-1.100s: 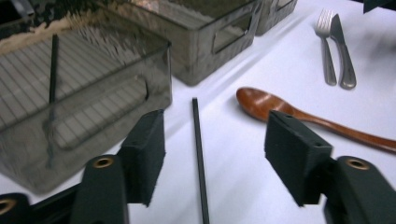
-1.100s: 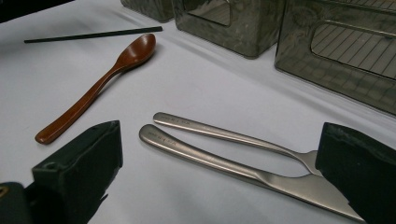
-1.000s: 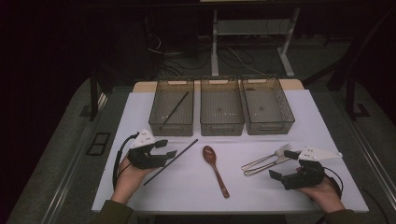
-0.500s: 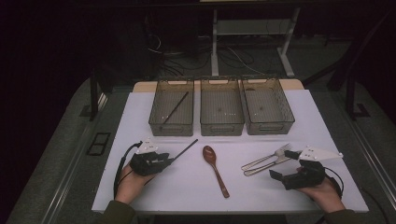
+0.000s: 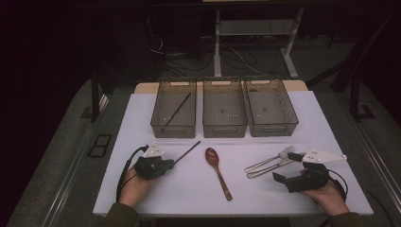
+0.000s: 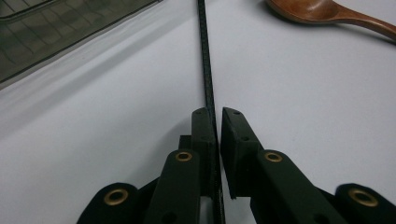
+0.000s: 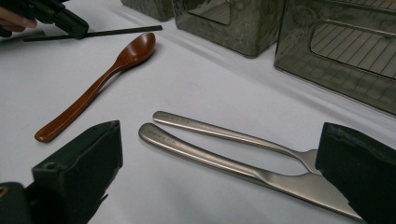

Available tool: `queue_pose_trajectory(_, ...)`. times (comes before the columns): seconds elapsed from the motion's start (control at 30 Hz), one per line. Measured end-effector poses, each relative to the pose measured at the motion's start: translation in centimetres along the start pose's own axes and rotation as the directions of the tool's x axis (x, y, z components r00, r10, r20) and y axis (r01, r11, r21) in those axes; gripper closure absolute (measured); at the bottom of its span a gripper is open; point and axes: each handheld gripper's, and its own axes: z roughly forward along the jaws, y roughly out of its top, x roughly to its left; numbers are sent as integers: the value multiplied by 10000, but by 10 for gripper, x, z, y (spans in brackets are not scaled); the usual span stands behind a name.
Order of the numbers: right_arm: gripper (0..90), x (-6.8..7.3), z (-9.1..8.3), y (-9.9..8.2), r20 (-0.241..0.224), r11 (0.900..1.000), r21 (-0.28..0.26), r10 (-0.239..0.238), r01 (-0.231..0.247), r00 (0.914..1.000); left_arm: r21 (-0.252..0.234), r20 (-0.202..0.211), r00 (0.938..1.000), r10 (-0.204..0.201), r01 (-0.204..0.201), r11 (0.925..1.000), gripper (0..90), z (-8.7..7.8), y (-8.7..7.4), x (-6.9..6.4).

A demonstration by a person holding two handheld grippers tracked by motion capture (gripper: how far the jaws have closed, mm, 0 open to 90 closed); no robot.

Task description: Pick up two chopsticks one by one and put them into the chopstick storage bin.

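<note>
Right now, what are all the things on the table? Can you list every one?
Bins: three, see-through grey, side by side at the far edge of the white table top.
Chopstick in bin: one, black, leaning inside the left bin.
Chopstick on table: one, black, in front of the left bin, its near end between the left tool's jaws.
Spoon: one, brown wood, middle of the table.
Fork: one, silver, right side, near the right tool.
Knife: one, silver, right beside the fork.
Left tool: one, black, jaws just closed onto the chopstick on table, in the left hand.
Right tool: one, black, jaws open at the fork and knife, in the right hand.
</note>
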Motion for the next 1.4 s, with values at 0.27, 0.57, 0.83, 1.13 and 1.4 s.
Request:
queue_pose_trajectory(0.27,2,1,0,0,-6,10000,5,-3,3,10000,-16,118,9999,-79,79,10000,850,0,0,2)
queue_pose_trajectory(0.57,3,0,0,0,-46,10000,21,-24,24,10000,-107,277,9996,-34,37,9999,852,-2,2,2)
queue_pose_trajectory(0.83,2,0,0,0,-41,10000,24,-23,23,10000,-450,399,9992,-95,113,9989,852,-12,8,0)
queue_pose_trajectory(1.13,2,0,0,0,-38,10000,28,-29,29,10000,-631,496,9982,-347,378,9973,851,-25,16,-1)
queue_pose_trajectory(1.4,2,0,1,0,-25,10000,36,-86,86,10000,-1033,643,9969,-442,507,9934,851,-40,27,-2)
